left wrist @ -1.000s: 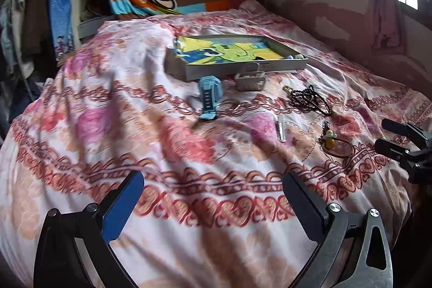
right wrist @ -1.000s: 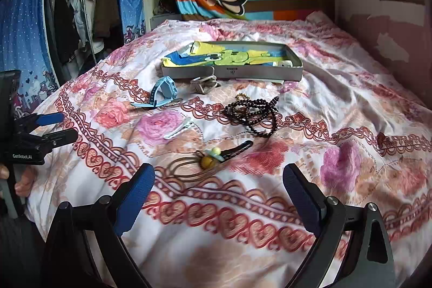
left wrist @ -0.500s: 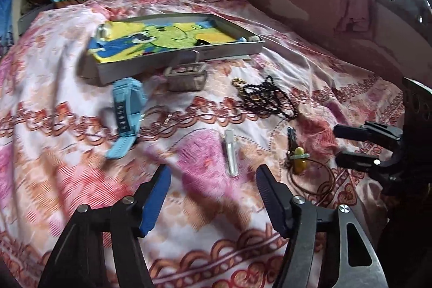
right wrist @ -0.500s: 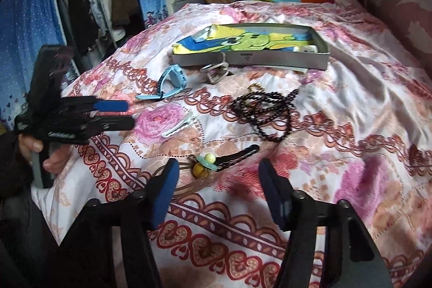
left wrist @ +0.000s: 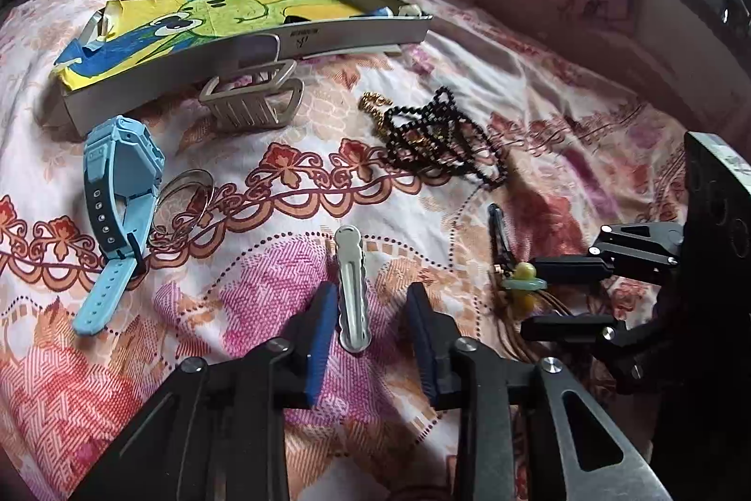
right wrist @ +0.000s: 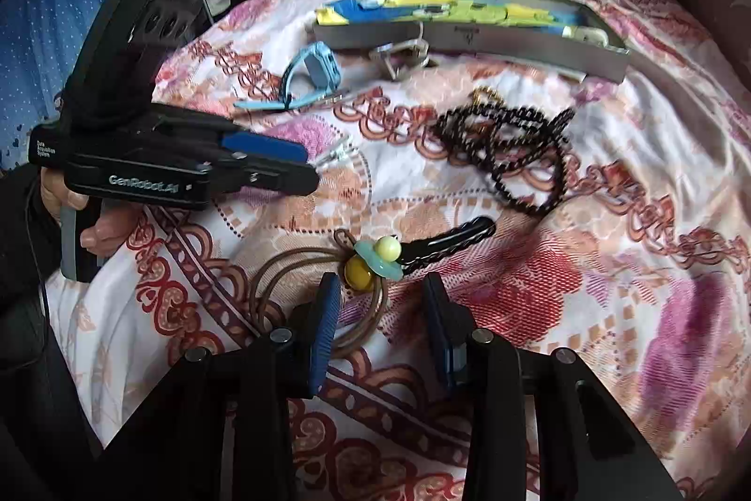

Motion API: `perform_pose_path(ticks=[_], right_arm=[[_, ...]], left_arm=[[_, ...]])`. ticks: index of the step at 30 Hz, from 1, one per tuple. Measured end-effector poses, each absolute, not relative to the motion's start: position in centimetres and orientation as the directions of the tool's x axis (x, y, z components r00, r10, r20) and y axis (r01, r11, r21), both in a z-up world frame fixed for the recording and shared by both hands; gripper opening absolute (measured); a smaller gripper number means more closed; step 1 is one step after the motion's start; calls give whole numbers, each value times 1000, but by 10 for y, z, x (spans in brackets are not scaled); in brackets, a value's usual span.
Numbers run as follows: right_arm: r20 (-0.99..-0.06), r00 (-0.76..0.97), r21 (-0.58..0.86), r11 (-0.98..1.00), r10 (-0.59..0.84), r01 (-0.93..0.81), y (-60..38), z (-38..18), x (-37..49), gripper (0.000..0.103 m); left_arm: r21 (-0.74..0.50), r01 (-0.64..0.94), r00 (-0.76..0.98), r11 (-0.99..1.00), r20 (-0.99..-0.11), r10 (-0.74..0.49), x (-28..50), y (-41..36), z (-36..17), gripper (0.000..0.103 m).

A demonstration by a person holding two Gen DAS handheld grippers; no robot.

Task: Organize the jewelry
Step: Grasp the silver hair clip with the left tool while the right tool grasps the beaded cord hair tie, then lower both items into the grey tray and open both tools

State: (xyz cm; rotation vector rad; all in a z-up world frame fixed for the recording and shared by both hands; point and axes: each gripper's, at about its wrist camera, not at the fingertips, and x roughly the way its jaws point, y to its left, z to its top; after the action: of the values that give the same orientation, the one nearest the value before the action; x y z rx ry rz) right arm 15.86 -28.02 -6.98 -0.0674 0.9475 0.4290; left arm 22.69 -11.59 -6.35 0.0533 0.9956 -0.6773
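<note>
The left gripper (left wrist: 371, 308) has its jaws closing around a slim, scallop-edged silver hair clip (left wrist: 351, 289), pads not yet touching. The right gripper (right wrist: 381, 304) is closing over a brown elastic hair tie (right wrist: 300, 289) with round yellow beads. Beyond lie a tangled black bead necklace (right wrist: 507, 158), a blue rubber watch (left wrist: 117, 191) and a shallow grey metal tray (left wrist: 328, 36) lined with a cartoon sheet, all on the flowered bed (left wrist: 469, 88).

- Silver hair clip (left wrist: 351, 285): flat, lengthwise, lower centre of the left view.
- Brown hair tie (right wrist: 324, 299) with yellow and mint beads: lower centre, right view.
- Black bead necklace (left wrist: 439, 139): tangled heap, centre right.
- Blue watch (left wrist: 117, 210): left side.
- Grey tray (left wrist: 328, 31), cartoon lining: top.
</note>
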Motion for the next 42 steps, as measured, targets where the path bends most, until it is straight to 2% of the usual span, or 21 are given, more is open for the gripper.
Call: perform_pose_path(ticks=[6, 10, 13, 26, 31, 35, 42], right_arm=[[-796, 497, 167, 915, 344, -367, -281, -75, 166, 32], [-796, 503, 161, 919, 336, -359, -281, -77, 166, 31], [-795, 504, 163, 920, 337, -357, -281, -77, 167, 23], [-768, 522, 161, 901, 371, -403, -276, -67, 154, 22], [-708, 589, 168, 903, 389, -394, -285, -54, 150, 22], [-627, 678, 174, 917, 384, -358, -297, -36, 157, 22], [-490, 807, 178, 945, 328, -276, -314, -7, 195, 22]], left_arm=[[-248, 506, 372, 826, -801, -468, 234, -116, -74, 14], [-235, 507, 386, 829, -798, -462, 231, -116, -77, 14], [-220, 513, 402, 830, -792, -459, 228, -117, -78, 13], [-271, 460, 438, 846, -760, -481, 218, -104, -69, 12], [-235, 424, 507, 874, -738, -445, 208, -98, -57, 12], [-201, 386, 569, 901, -717, -404, 210, -96, -45, 12], [-232, 274, 664, 934, -656, -358, 245, -84, -10, 12]])
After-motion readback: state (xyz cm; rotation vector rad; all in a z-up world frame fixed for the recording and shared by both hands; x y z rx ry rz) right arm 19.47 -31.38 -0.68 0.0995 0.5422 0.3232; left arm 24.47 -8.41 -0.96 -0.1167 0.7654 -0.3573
